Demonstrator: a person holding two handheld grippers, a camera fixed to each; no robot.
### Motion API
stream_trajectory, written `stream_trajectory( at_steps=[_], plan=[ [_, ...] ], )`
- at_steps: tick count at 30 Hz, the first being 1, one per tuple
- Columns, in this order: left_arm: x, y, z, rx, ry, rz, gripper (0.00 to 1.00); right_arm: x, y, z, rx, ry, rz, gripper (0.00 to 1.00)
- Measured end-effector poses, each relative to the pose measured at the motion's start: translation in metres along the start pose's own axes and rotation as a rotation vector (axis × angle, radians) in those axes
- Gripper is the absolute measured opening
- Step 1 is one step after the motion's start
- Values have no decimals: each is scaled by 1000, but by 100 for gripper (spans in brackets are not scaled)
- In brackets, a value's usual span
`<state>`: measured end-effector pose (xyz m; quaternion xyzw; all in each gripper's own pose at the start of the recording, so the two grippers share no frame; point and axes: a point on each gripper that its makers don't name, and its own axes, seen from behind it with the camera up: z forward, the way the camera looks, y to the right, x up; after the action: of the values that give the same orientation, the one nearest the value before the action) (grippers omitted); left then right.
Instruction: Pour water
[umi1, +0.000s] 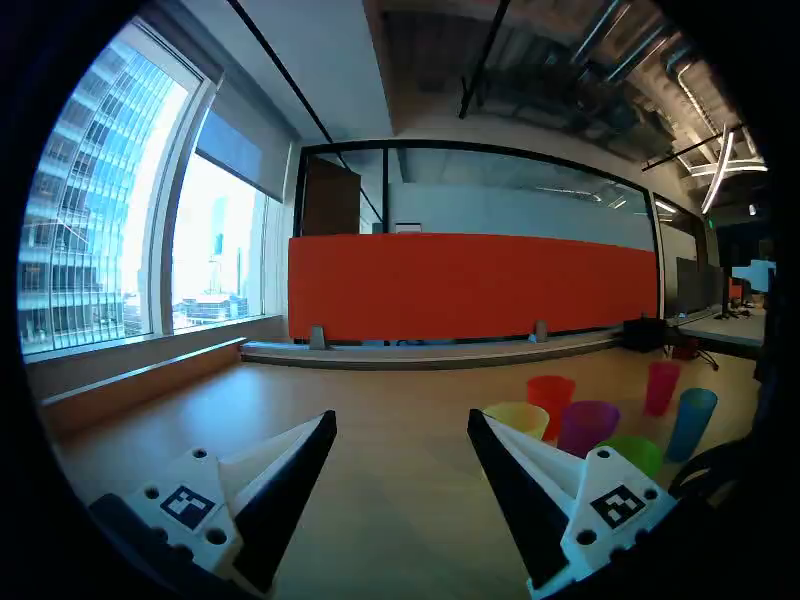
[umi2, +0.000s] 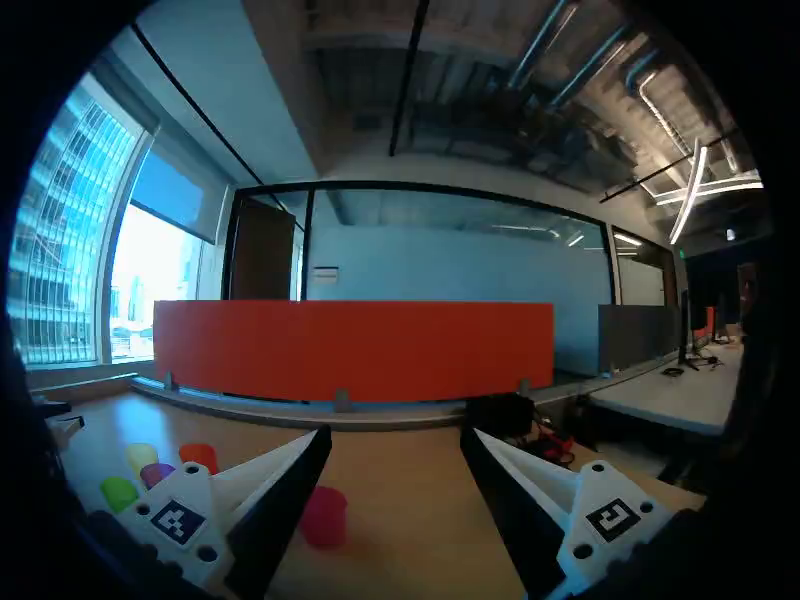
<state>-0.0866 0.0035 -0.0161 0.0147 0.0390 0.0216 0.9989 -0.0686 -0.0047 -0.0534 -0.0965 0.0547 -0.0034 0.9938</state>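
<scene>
In the left gripper view my left gripper (umi1: 402, 425) is open above the wooden table (umi1: 400, 500), nothing between its fingers. Right of it stand several plastic cups: yellow (umi1: 518, 417), red (umi1: 551, 396), purple (umi1: 587, 425), green (umi1: 633, 453), pink (umi1: 661, 386) and blue (umi1: 692, 420). In the right gripper view my right gripper (umi2: 395, 440) is open over the same table (umi2: 420, 520), holding nothing. A pink cup (umi2: 324, 515) stands just beyond its left finger. Farther left are the yellow (umi2: 141, 457), purple (umi2: 156, 473), red (umi2: 199, 456) and green (umi2: 118, 492) cups.
An orange divider panel (umi1: 470, 285) runs along the table's far edge. Tall windows (umi1: 120, 250) line the left side. A black box with cables (umi2: 505, 412) sits near the table's back right, and another desk (umi2: 670, 395) stands beyond it.
</scene>
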Motion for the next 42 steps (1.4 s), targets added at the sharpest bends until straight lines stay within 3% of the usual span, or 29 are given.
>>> stream_trajectory(
  at_steps=[17, 42],
  plan=[
    [0, -1, 0, -1, -1, 2, 98, 0, -1, 3, 10, 6, -20, 100],
    [1, -1, -1, -1, -1, 2, 98, -65, -23, 19, 97, -2, 0, 99]
  ],
)
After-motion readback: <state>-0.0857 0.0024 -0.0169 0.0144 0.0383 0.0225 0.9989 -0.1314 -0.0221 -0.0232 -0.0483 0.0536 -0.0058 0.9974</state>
